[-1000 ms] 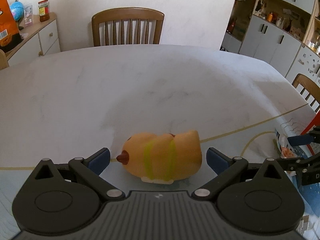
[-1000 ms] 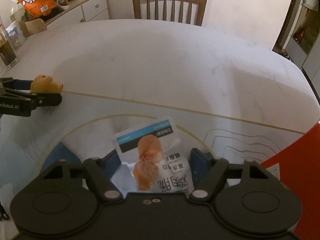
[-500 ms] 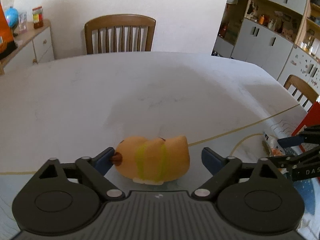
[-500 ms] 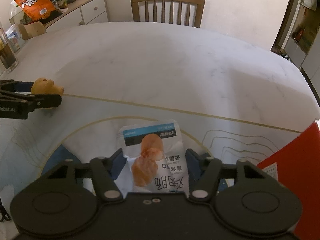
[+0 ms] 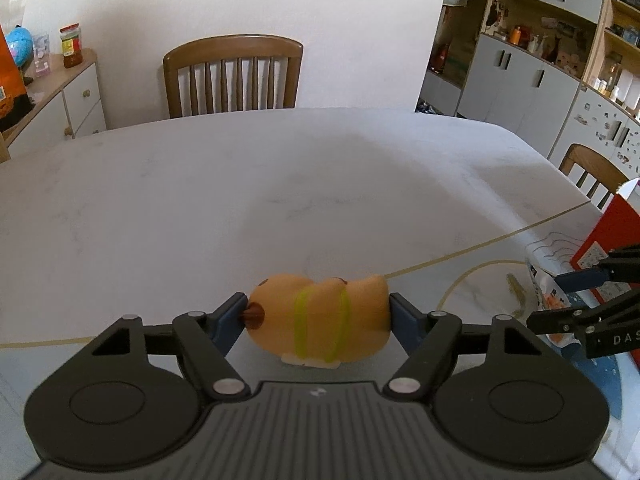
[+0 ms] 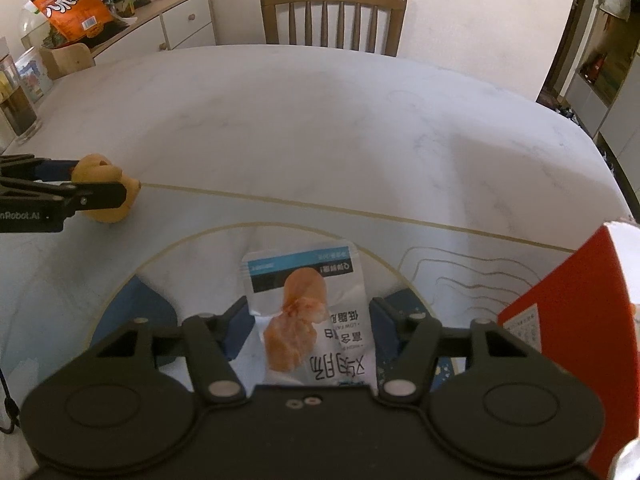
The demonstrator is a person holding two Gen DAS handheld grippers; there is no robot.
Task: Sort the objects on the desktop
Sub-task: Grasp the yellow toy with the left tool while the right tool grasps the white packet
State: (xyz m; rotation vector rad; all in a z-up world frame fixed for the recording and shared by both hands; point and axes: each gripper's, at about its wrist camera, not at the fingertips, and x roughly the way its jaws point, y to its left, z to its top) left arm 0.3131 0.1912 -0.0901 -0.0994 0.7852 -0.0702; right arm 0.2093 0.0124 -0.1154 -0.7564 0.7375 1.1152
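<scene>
Two grippers over one marble table (image 5: 320, 168). The left gripper (image 5: 318, 312) is closing, pads touching both ends of the single orange toy (image 5: 320, 320) lying on the near tabletop. The right gripper (image 6: 310, 320) straddles one snack packet (image 6: 308, 304), its pads just beside the edges; whether they press cannot be told. One red box (image 6: 568, 320) stands near right; two wooden chairs (image 5: 234, 76) wait beyond.
</scene>
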